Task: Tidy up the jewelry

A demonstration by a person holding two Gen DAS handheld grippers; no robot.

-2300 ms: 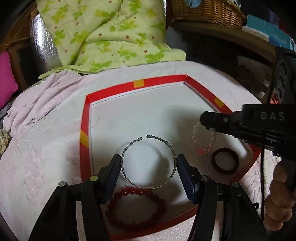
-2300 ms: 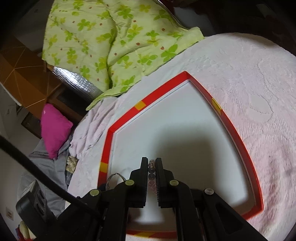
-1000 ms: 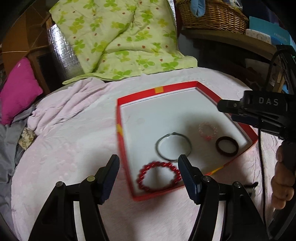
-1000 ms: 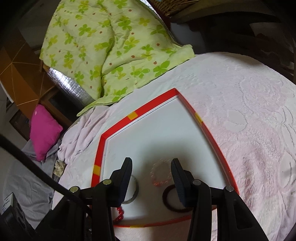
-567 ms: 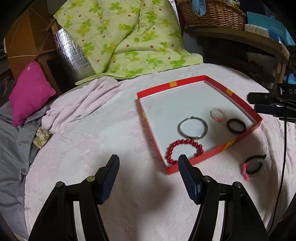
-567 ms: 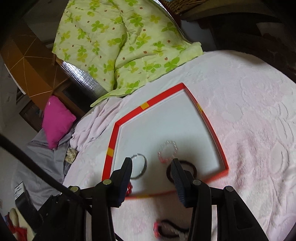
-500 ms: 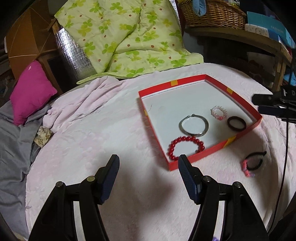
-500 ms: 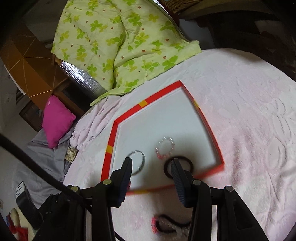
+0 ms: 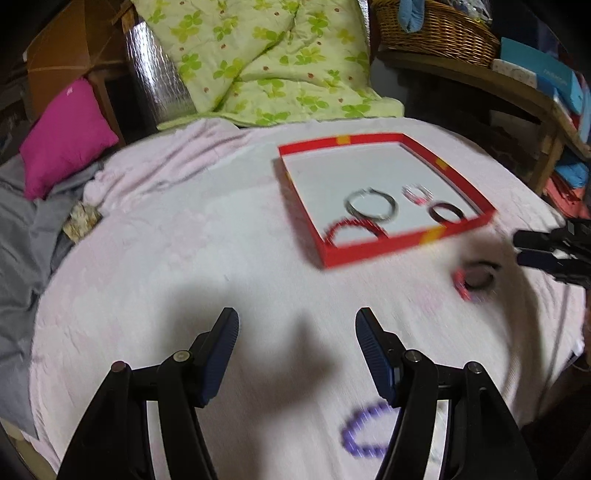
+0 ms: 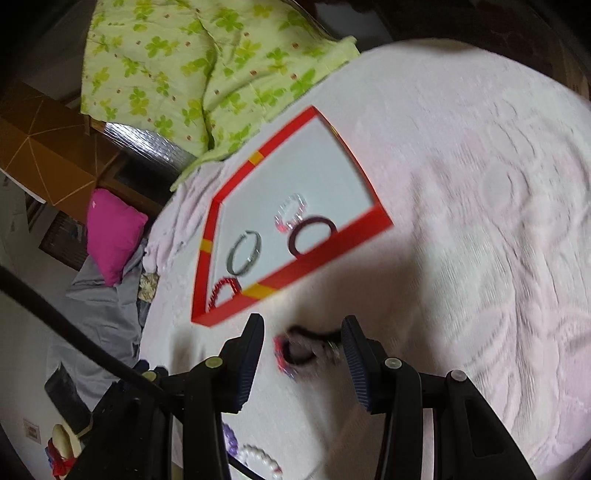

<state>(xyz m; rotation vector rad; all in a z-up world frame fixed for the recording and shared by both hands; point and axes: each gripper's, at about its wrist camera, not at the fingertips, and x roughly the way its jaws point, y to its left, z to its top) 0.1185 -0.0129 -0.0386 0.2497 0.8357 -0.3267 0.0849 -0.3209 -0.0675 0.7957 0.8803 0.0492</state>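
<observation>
A red-rimmed tray [image 9: 402,244] [image 10: 306,264] lies on the pale pink blanket. Inside it are a red bead bracelet [image 9: 354,227] [image 10: 221,290], a silver bangle [image 9: 371,203] [image 10: 243,253], a pink-and-clear bead bracelet [image 9: 417,192] [image 10: 291,212] and a dark ring [image 9: 445,212] [image 10: 312,234]. A black-and-pink band [image 9: 476,278] [image 10: 306,349] lies outside, near the tray's front edge. My right gripper [image 10: 303,334] is open and straddles that band without touching it. My left gripper [image 9: 297,328] is open over bare blanket, a purple bead bracelet [image 9: 365,430] beside its right finger.
A green clover quilt [image 9: 266,55] is heaped behind the tray. A magenta cushion [image 9: 62,136] and grey cloth [image 9: 22,236] lie at the left. A wicker basket [image 9: 432,29] sits on a shelf at the back right. A white bead bracelet [image 10: 260,458] lies near the blanket's front edge.
Both grippers have drawn back from the tray toward the blanket's front. The black-and-pink band and the purple bracelet have come into view. The right gripper, earlier shut on the pink-and-clear bracelet, stands open.
</observation>
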